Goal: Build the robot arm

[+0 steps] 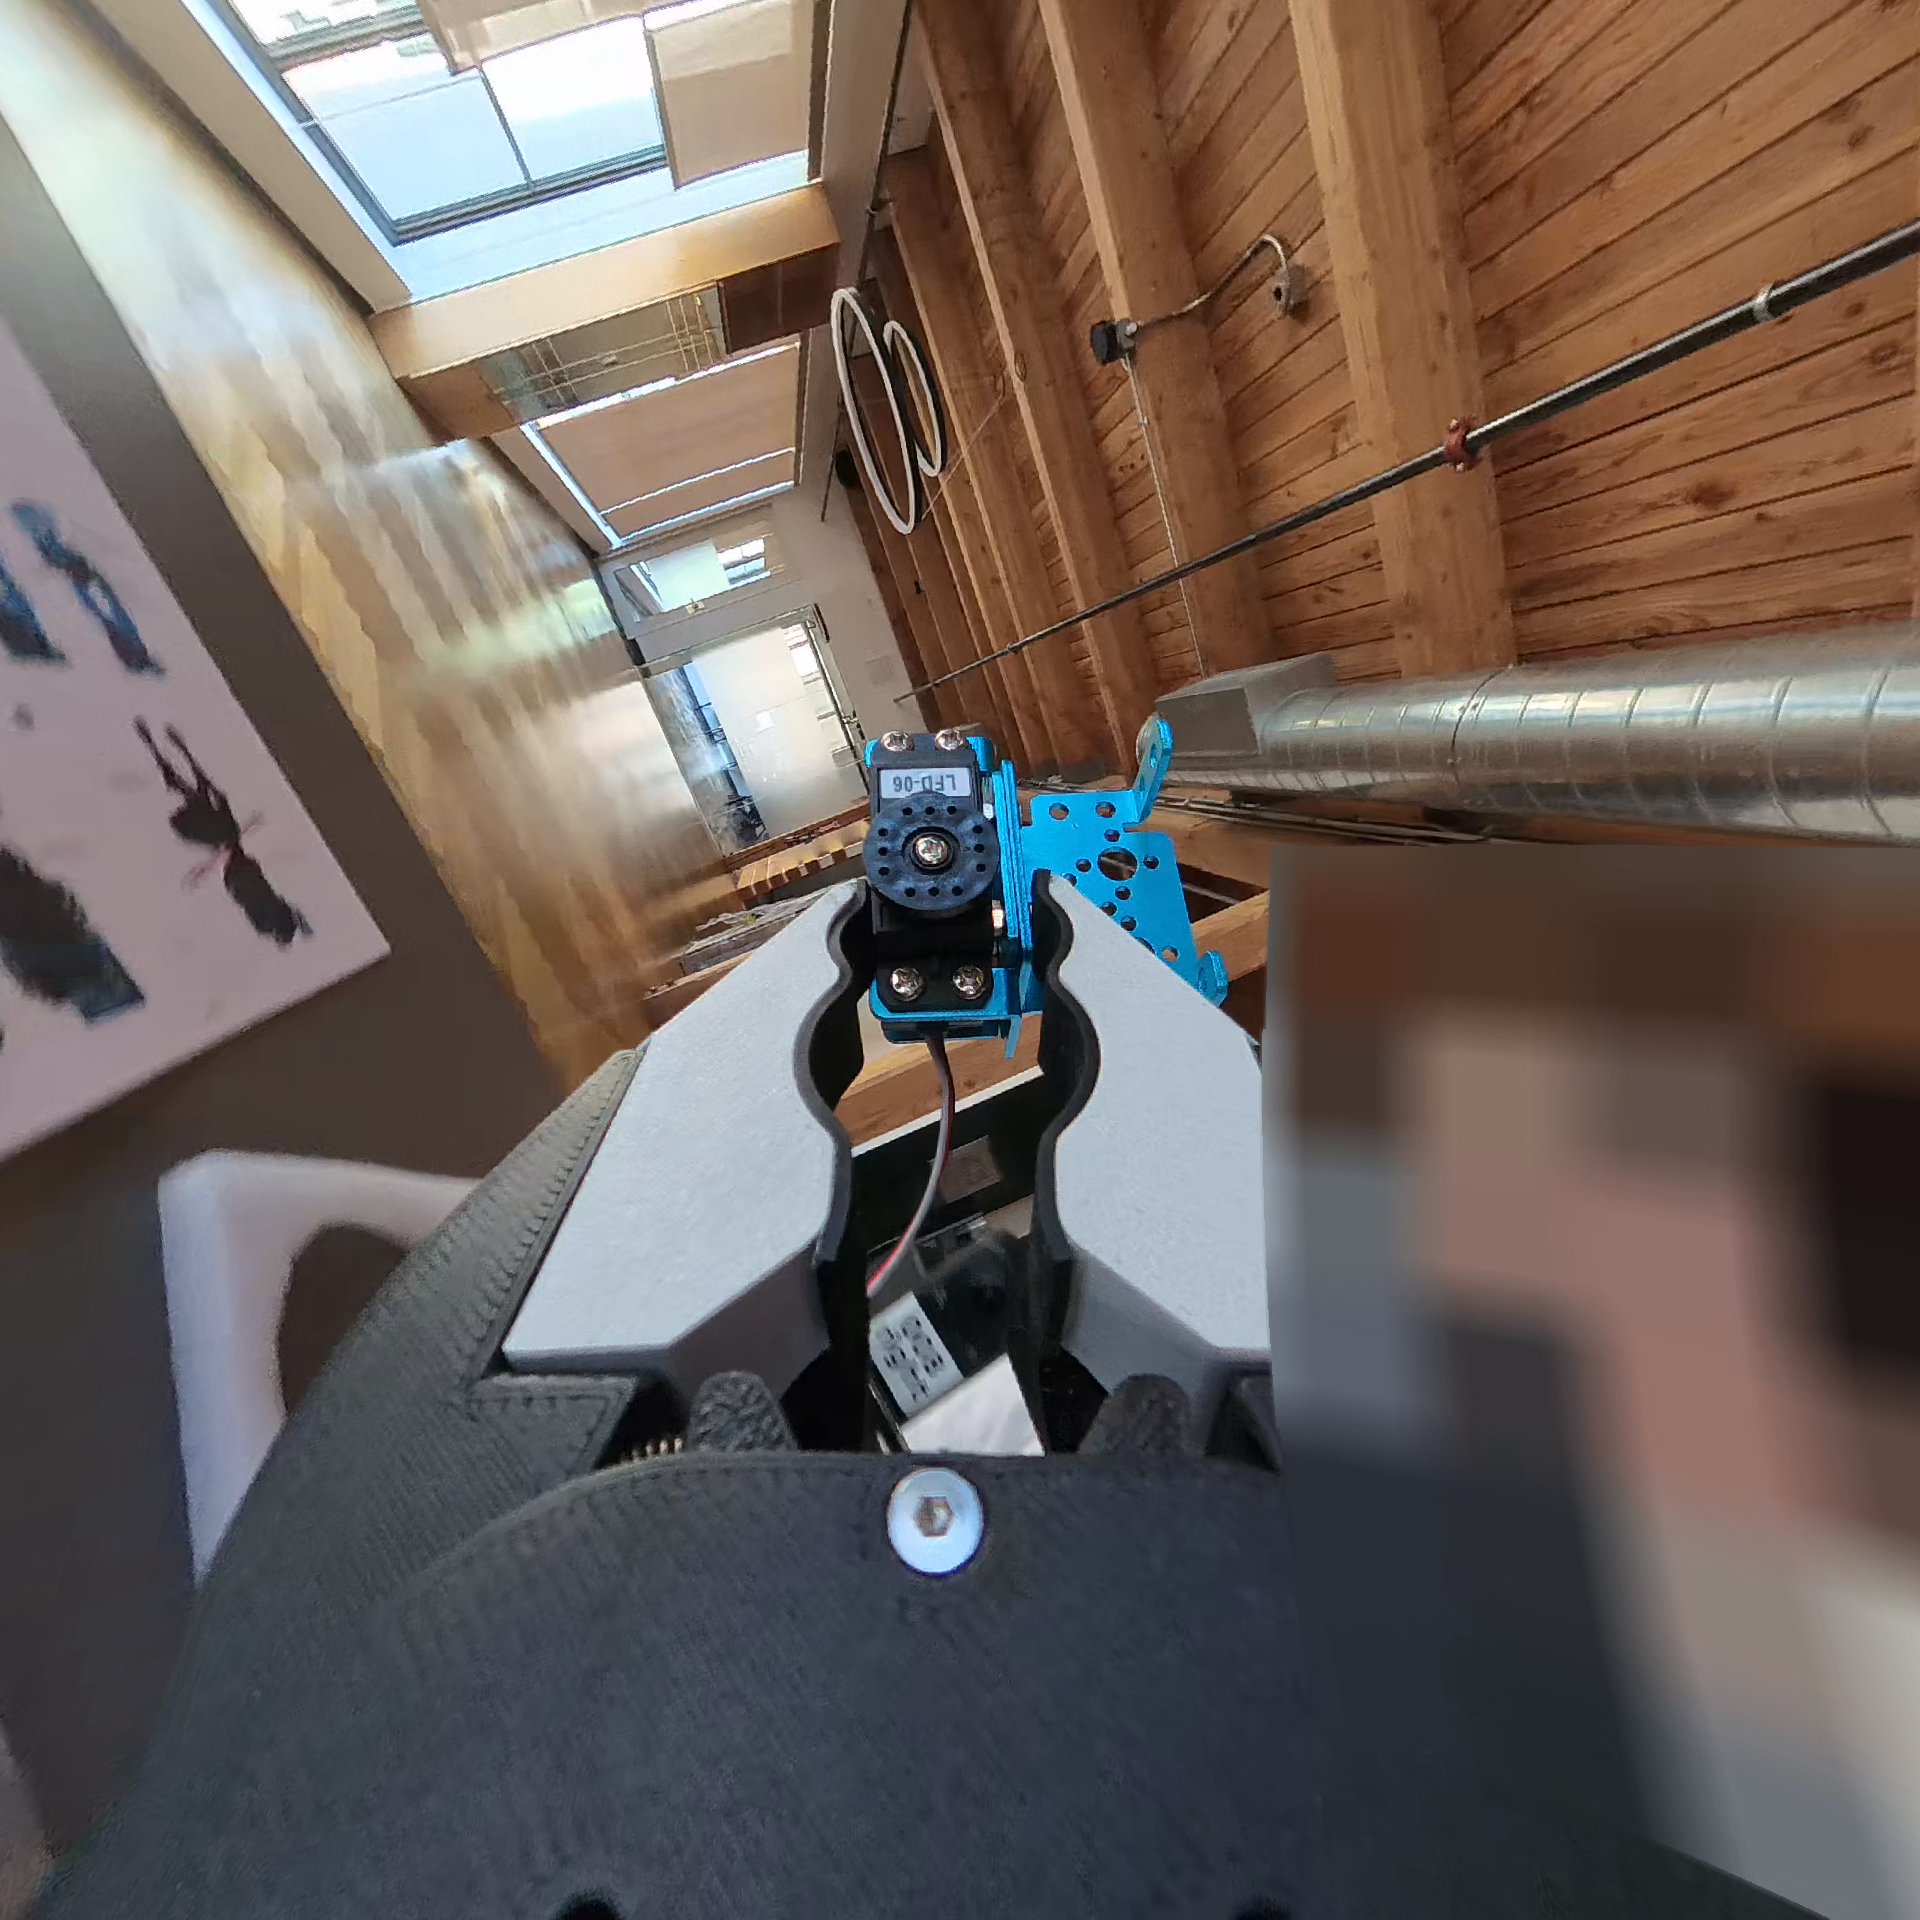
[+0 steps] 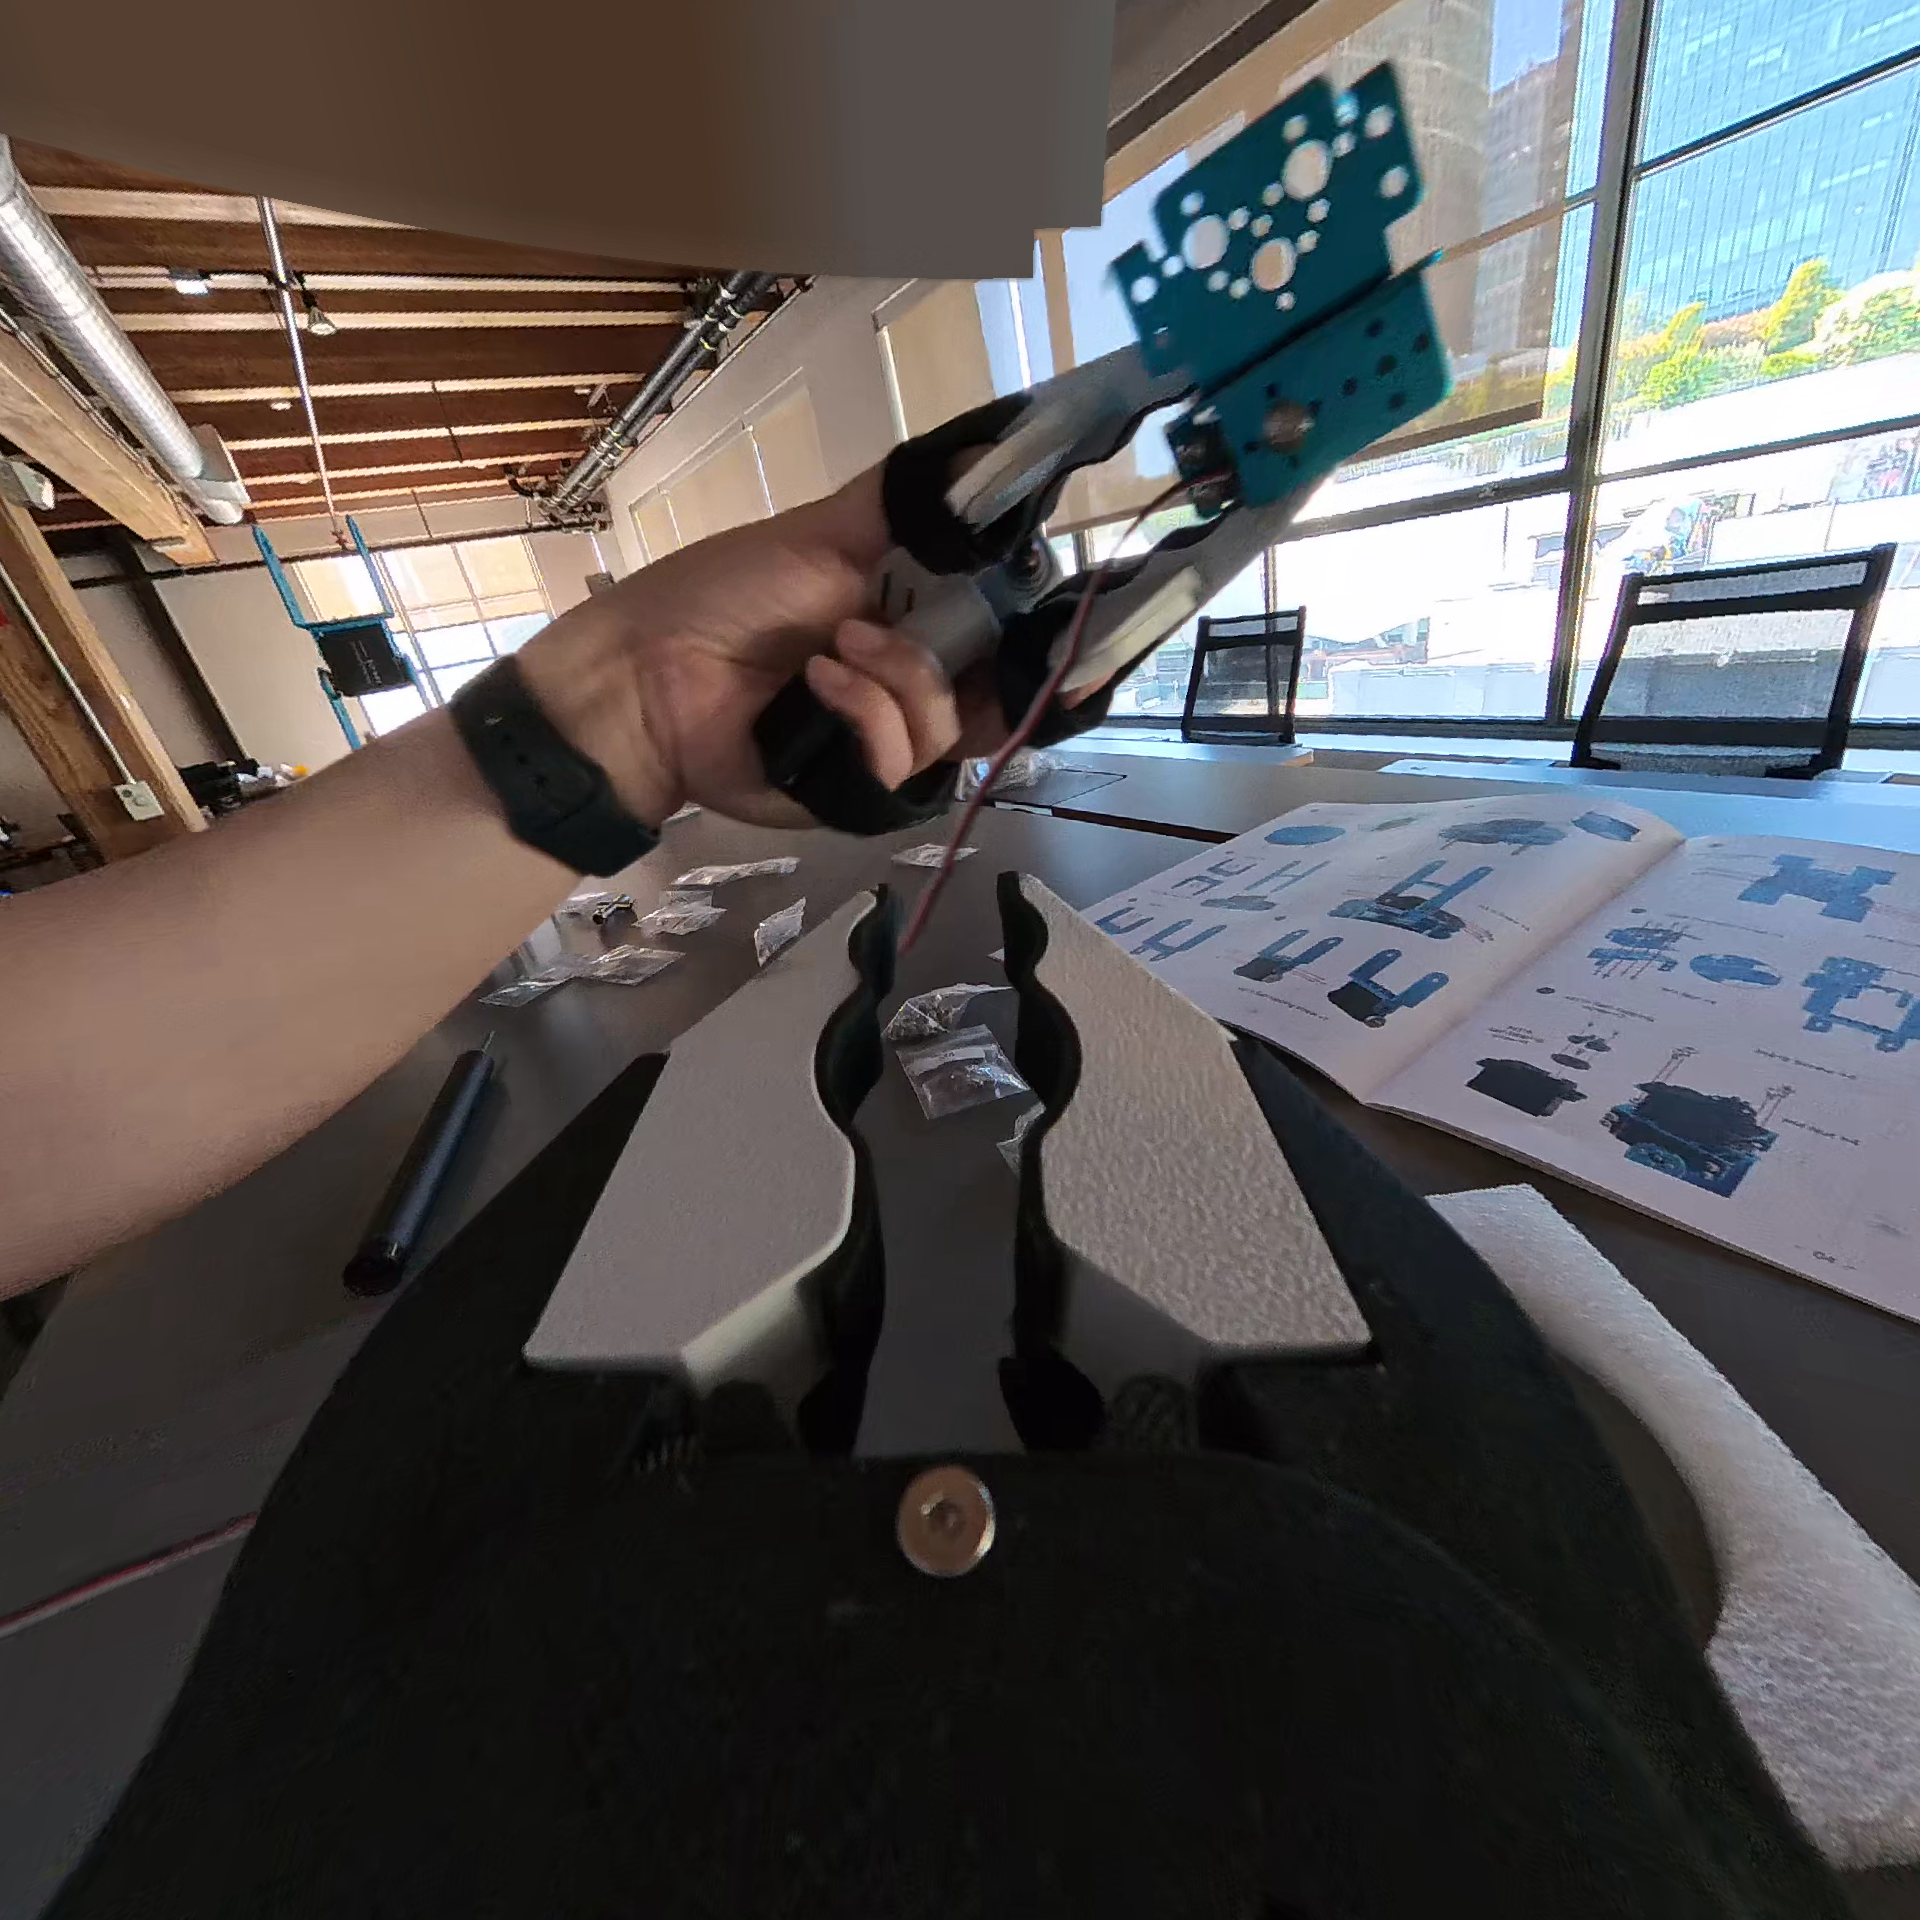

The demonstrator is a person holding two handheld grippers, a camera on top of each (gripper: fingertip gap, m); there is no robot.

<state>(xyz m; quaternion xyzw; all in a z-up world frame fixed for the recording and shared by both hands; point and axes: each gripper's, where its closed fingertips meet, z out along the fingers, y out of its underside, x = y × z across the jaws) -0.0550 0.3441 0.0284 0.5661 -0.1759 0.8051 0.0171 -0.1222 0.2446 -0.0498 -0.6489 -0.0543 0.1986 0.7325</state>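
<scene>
The left gripper [image 1: 951,920], lifted toward the ceiling, has its fingers clenched on a black servo [image 1: 928,883] bolted to a blue bracket [image 1: 1117,883]. The right gripper [image 2: 945,935] hovers released over parts bags [image 2: 961,1070] at centre frame on the tabletop [image 2: 260,1299].

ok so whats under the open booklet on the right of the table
The open booklet lies flat on the dark table, its near edge beside a white foam sheet. Whether anything sits beneath its pages cannot be seen; they cover that spot.
</scene>
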